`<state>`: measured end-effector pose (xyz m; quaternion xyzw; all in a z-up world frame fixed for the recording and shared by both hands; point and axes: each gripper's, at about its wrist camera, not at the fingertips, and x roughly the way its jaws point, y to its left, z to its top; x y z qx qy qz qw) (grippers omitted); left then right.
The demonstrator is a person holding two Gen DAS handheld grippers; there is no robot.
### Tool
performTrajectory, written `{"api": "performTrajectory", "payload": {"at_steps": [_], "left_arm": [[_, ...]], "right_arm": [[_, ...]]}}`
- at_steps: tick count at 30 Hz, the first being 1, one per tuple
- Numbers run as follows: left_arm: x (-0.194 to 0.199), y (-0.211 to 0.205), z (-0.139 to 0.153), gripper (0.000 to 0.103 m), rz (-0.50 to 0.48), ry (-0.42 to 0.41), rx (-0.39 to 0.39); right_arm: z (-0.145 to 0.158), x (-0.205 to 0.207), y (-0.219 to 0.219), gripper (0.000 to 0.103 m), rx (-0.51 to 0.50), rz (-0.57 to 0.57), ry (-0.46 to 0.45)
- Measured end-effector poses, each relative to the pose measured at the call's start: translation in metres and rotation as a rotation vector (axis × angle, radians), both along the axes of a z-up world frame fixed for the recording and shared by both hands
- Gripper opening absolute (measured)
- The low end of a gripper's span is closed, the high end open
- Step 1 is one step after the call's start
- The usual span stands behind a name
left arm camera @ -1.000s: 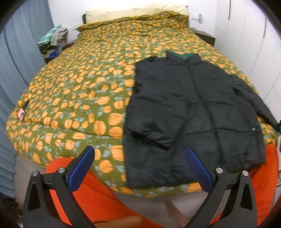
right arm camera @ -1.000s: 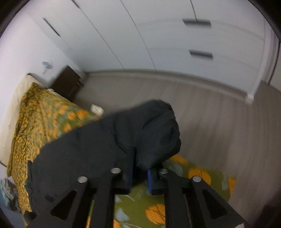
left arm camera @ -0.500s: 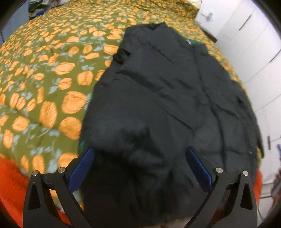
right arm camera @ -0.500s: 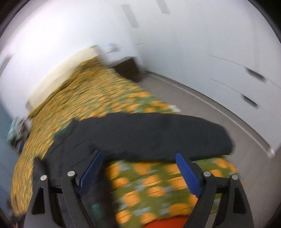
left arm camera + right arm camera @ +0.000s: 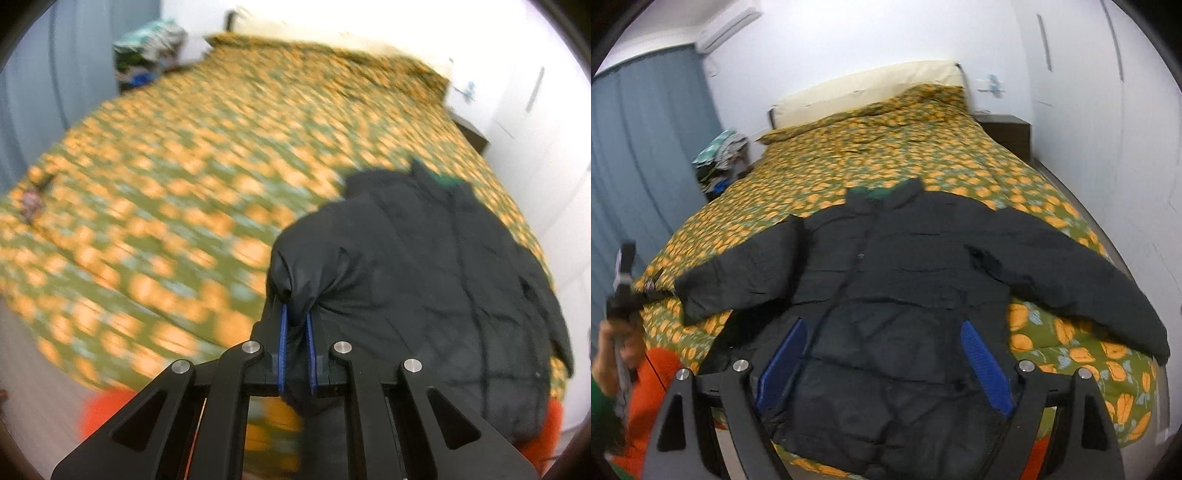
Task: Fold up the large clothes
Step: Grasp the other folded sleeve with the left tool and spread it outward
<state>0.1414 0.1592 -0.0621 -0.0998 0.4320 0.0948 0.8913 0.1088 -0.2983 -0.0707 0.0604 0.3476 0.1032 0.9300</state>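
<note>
A large black padded jacket (image 5: 905, 280) lies front up on the bed, collar toward the pillows; it also shows in the left wrist view (image 5: 424, 266). Its right sleeve (image 5: 1089, 280) lies spread out toward the bed's right edge. My left gripper (image 5: 295, 321) is shut on the cuff of the left sleeve (image 5: 303, 273) and holds it lifted above the bedspread. My right gripper (image 5: 882, 354) is open and empty, hovering over the jacket's lower hem.
The bed (image 5: 886, 155) has an olive cover with orange fruit print and a cream pillow (image 5: 864, 88) at the head. A pile of clothes (image 5: 720, 155) sits by the blue curtain. A dark nightstand (image 5: 1008, 133) and white wardrobe stand on the right. Orange fabric (image 5: 653, 384) lies at the bed's foot.
My left gripper has closed on the left sleeve cuff and pulled it out to the left. My right gripper, having let go of the right sleeve, has swung round over the hem.
</note>
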Motion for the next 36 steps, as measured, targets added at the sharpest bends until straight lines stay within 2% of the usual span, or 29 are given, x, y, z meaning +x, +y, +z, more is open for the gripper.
{"api": "performTrajectory", "payload": {"at_steps": [4, 9, 12, 14, 17, 18, 19, 21, 22, 24, 26, 29, 33, 36], "left_arm": [[-0.007, 0.070, 0.016, 0.007, 0.126, -0.026, 0.154], [0.005, 0.154, -0.004, 0.007, 0.297, 0.033, 0.266], [0.014, 0.184, -0.028, 0.007, 0.340, 0.098, 0.274], [0.022, 0.189, -0.042, 0.007, 0.348, 0.130, 0.286], [0.020, 0.191, -0.055, 0.012, 0.370, 0.180, 0.281], [0.018, 0.191, -0.055, 0.017, 0.382, 0.178, 0.277], [0.014, 0.190, -0.055, 0.033, 0.389, 0.174, 0.267], [0.007, 0.183, -0.051, 0.056, 0.396, 0.161, 0.255], [0.004, 0.179, -0.048, 0.058, 0.392, 0.152, 0.250], [-0.003, 0.162, -0.044, 0.058, 0.344, 0.138, 0.209], [-0.008, 0.139, -0.040, 0.060, 0.264, 0.126, 0.128], [-0.011, 0.097, -0.039, 0.069, 0.109, 0.127, 0.006], [-0.008, 0.019, -0.061, 0.074, -0.141, 0.199, -0.134], [-0.007, -0.024, -0.084, 0.074, -0.245, 0.264, -0.213]], "right_arm": [[0.011, -0.010, 0.019, 0.088, -0.035, 0.035, -0.033], [0.010, -0.013, 0.033, 0.088, -0.019, 0.062, -0.026], [0.007, -0.016, 0.041, 0.088, -0.019, 0.075, -0.019], [0.008, -0.018, 0.045, 0.088, -0.019, 0.081, -0.014], [0.012, -0.023, 0.050, 0.088, -0.027, 0.084, -0.016], [0.013, -0.025, 0.048, 0.088, -0.029, 0.083, -0.016], [0.014, -0.026, 0.047, 0.088, -0.032, 0.082, -0.015], [0.014, -0.027, 0.041, 0.088, -0.041, 0.069, -0.007], [0.014, -0.027, 0.038, 0.088, -0.044, 0.061, -0.001], [0.010, -0.025, 0.030, 0.088, -0.046, 0.042, 0.017], [0.007, -0.022, 0.026, 0.088, -0.045, 0.024, 0.037], [-0.001, -0.013, 0.015, 0.088, -0.035, -0.007, 0.079], [-0.002, -0.011, 0.016, 0.088, -0.013, -0.009, 0.086], [-0.001, -0.013, 0.022, 0.088, -0.019, 0.008, 0.083]]}}
